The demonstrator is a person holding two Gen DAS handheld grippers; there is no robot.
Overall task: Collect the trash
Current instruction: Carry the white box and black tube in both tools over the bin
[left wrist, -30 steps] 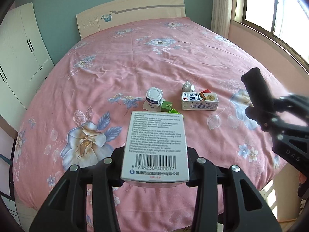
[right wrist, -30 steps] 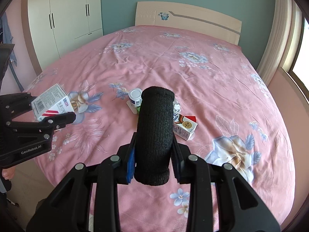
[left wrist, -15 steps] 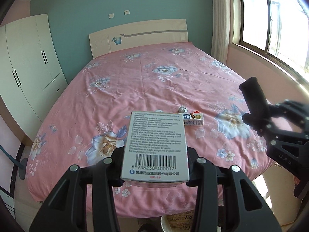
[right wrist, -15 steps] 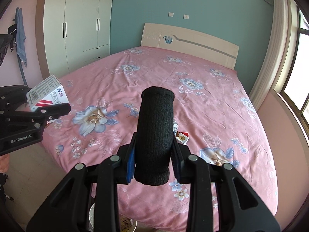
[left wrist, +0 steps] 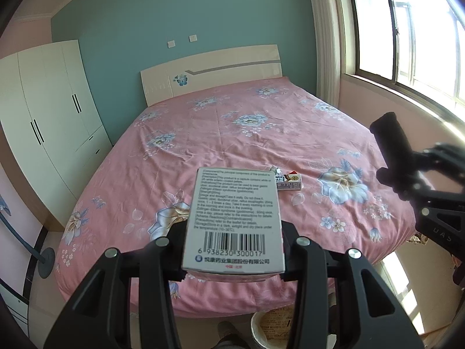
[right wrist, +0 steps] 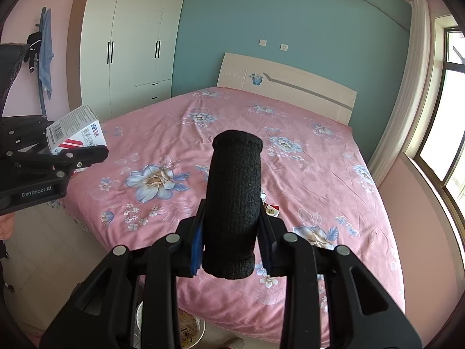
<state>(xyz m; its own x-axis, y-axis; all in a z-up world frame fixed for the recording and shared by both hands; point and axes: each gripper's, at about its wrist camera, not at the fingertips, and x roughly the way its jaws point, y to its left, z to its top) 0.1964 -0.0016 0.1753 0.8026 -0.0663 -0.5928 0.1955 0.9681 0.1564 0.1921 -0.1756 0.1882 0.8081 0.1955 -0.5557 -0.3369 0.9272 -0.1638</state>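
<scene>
Left wrist view now takes in the whole bed as both grippers pull back; left gripper clamps a medicine box, right gripper a black foam roll at three o'clock.

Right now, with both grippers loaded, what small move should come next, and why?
Probably lower both grippers toward the round bin at the foot of the pink floral bed. The left gripper clamps a white barcoded medicine box, the right gripper a black foam cylinder, and the bin sits just below them, so dropping looks close.
</scene>
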